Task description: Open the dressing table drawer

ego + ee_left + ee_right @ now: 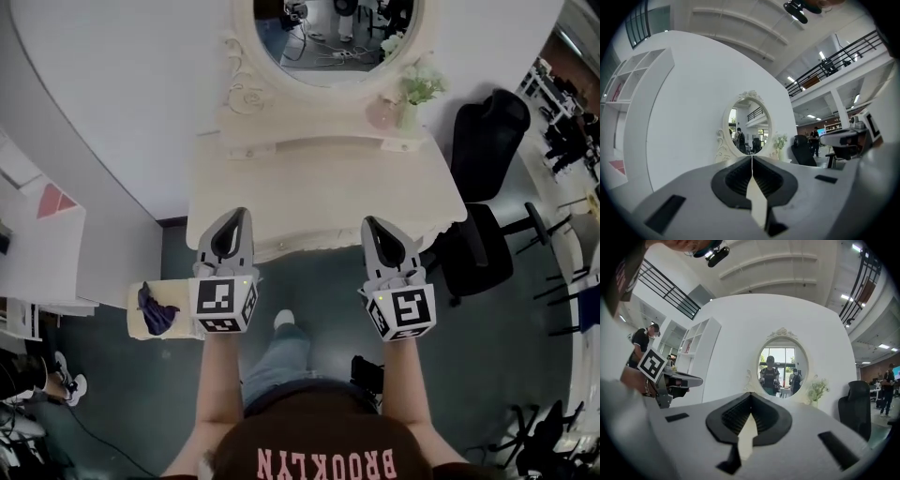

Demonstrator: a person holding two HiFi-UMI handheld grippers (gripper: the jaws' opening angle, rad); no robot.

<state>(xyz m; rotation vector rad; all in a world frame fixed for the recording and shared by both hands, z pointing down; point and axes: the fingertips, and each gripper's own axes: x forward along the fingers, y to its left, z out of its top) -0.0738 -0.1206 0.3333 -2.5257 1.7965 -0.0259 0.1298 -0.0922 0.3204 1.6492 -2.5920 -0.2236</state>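
The cream dressing table (pixel 319 192) stands against a curved white wall, with an oval mirror (pixel 337 37) and a vase of flowers (pixel 412 94) on its raised back shelf. Its scalloped front edge (pixel 309 246) faces me; the drawer front below it is hidden from above. My left gripper (pixel 246 213) is shut and empty, its tip over the table's front left edge. My right gripper (pixel 367 222) is also shut and empty, over the front right edge. Both point level at the mirror (pixel 749 124) (pixel 782 366). The left gripper (pixel 751 157) and right gripper (pixel 751 393) show their jaws meeting.
Two black office chairs (pixel 487 136) (pixel 478 253) stand right of the table. A small cream stool (pixel 141 323) with a purple cloth (pixel 155 309) sits at its lower left. A white shelf unit (pixel 42 248) is further left. My foot (pixel 284 321) is on the dark floor before the table.
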